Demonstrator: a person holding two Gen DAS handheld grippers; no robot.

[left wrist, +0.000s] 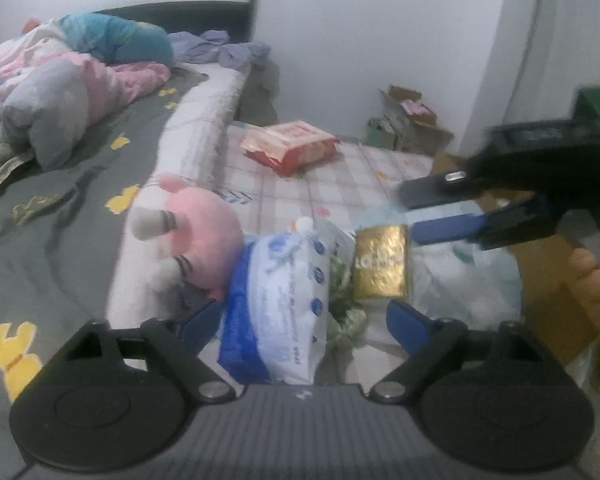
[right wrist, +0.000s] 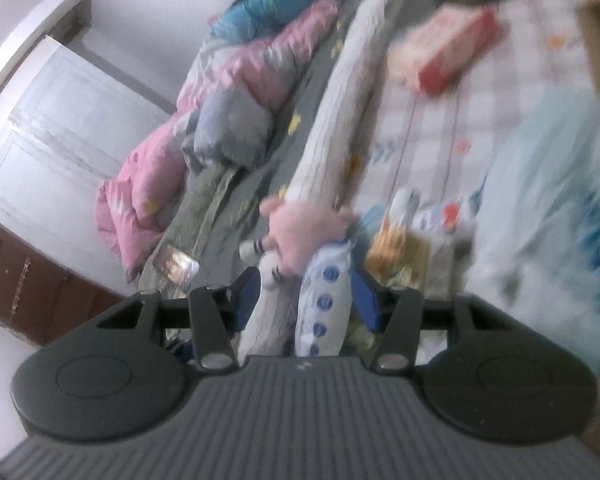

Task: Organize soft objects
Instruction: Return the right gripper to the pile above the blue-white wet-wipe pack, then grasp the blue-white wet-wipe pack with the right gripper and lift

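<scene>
My left gripper [left wrist: 296, 324] is spread around the near blue-and-white tissue pack [left wrist: 276, 304], pink plush [left wrist: 196, 236] to its left, while my right gripper [right wrist: 306, 300] is also spread.

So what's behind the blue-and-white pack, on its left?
The pink plush toy leans against the mattress edge behind the blue-and-white pack. The pack hides the toy's lower body.
</scene>
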